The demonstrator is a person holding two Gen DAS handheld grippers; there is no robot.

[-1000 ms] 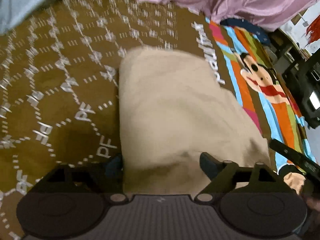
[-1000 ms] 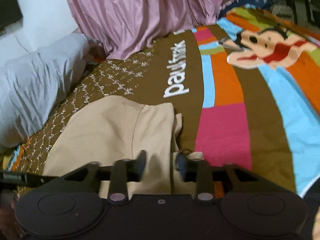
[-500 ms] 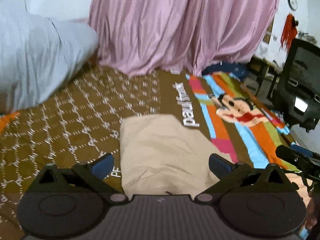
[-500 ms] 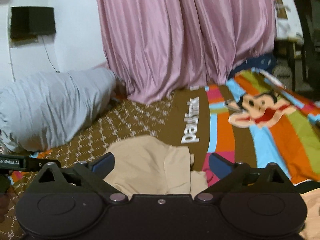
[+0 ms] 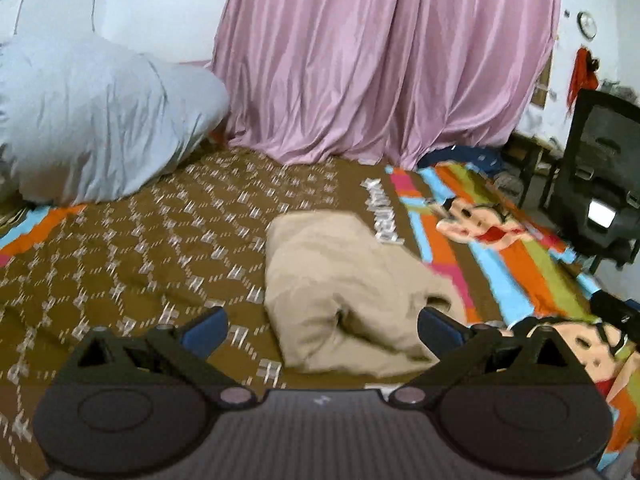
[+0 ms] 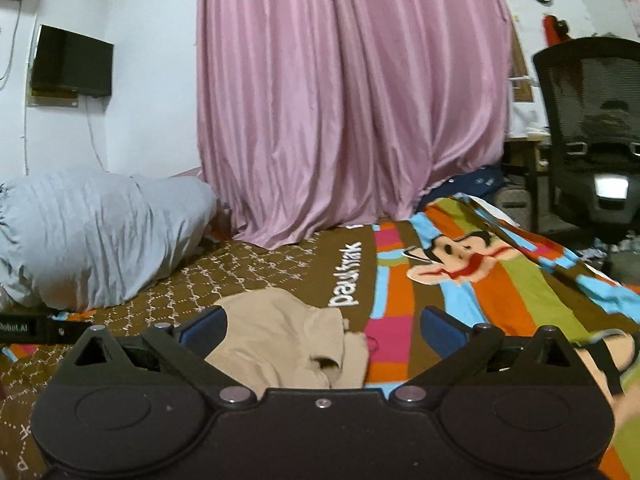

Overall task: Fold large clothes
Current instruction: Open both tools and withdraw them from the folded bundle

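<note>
- The beige garment (image 5: 344, 288) is lying folded into a chunky bundle on the bed's patterned blanket (image 5: 132, 264), sitting right where the brown hexagon print is meeting the striped cartoon part.
- The left gripper (image 5: 322, 326) is hanging above the near edge of the bundle with its blue-padded fingers (image 5: 204, 330) spread wide, nothing caught between them and no pad touching cloth.
- The right gripper (image 6: 322, 326) is doing the same thing: fingers (image 6: 442, 326) splayed wide and empty, with the garment (image 6: 280, 340) showing below and between them.
- A grey pillow (image 5: 96, 120) is slumping at the far left end of the bed, and a pink curtain (image 6: 348, 100) is hanging down behind it, its hem touching the blanket.
- A black mesh chair (image 6: 592, 132) is standing off the right side of the bed.
- The left view is coming out a bit smeary.
</note>
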